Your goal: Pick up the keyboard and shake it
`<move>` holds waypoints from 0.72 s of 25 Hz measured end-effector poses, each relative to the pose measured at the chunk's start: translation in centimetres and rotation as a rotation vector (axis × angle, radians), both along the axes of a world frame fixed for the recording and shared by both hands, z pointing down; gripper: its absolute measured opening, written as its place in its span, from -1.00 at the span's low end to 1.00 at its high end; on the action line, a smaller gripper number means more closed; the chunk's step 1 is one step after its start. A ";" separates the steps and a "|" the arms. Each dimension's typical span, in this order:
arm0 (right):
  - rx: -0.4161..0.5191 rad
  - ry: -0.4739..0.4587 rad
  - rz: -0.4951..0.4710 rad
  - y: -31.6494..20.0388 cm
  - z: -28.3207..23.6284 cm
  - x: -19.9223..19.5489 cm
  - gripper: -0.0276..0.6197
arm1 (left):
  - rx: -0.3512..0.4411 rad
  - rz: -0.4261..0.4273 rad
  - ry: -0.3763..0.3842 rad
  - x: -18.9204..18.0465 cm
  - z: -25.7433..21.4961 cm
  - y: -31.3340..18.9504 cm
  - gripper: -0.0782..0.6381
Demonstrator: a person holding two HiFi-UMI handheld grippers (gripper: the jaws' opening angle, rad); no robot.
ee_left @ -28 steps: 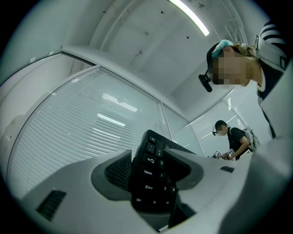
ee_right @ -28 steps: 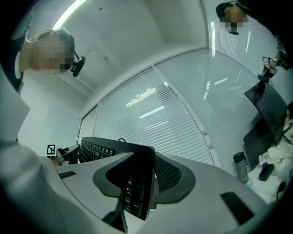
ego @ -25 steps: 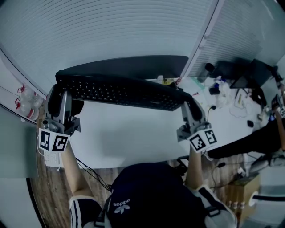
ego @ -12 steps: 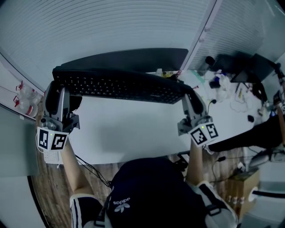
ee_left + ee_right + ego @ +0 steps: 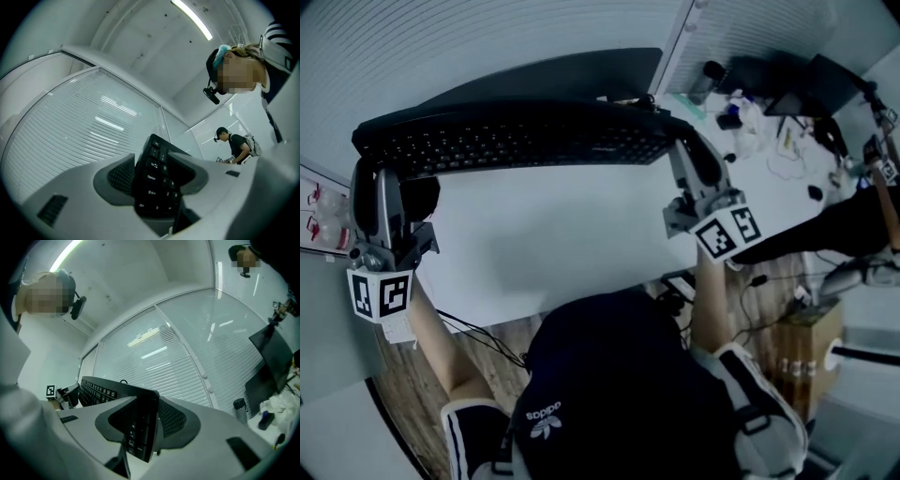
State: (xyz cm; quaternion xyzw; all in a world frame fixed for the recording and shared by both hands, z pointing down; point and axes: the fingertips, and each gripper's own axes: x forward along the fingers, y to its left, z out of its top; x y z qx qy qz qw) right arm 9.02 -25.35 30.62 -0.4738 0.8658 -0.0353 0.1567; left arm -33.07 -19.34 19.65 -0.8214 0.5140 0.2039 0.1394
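Observation:
The long black keyboard (image 5: 525,136) hangs in the air above the white desk (image 5: 553,234), held by its two short ends. My left gripper (image 5: 382,183) is shut on its left end, where the keys (image 5: 157,180) sit between the grey pads (image 5: 117,176). The right gripper (image 5: 686,155) clamps the right end, and that end's edge (image 5: 140,432) is pinched between its pads (image 5: 173,420). The rest of the keyboard (image 5: 101,392) runs away to the left in the right gripper view.
A dark flat panel (image 5: 572,75) lies behind the keyboard by the blinds. Bottles, cables and small items (image 5: 750,112) clutter the desk's right end. A cardboard box (image 5: 811,361) stands on the floor at the right. Another person (image 5: 234,145) stands far off.
In the head view the keyboard and both grippers now sit further left and higher, and the keyboard's slope has levelled out. Both grips are unchanged.

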 end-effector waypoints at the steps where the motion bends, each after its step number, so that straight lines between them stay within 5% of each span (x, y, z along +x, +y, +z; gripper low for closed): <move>1: -0.003 -0.004 0.002 0.0 0.1 0.0 -0.52 | -0.002 0.000 0.001 -0.1 0.1 0.0 -0.17; 18: -0.012 -0.017 0.002 0.0 0.2 0.2 -0.52 | 0.009 0.004 0.006 0.3 -0.2 0.2 -0.17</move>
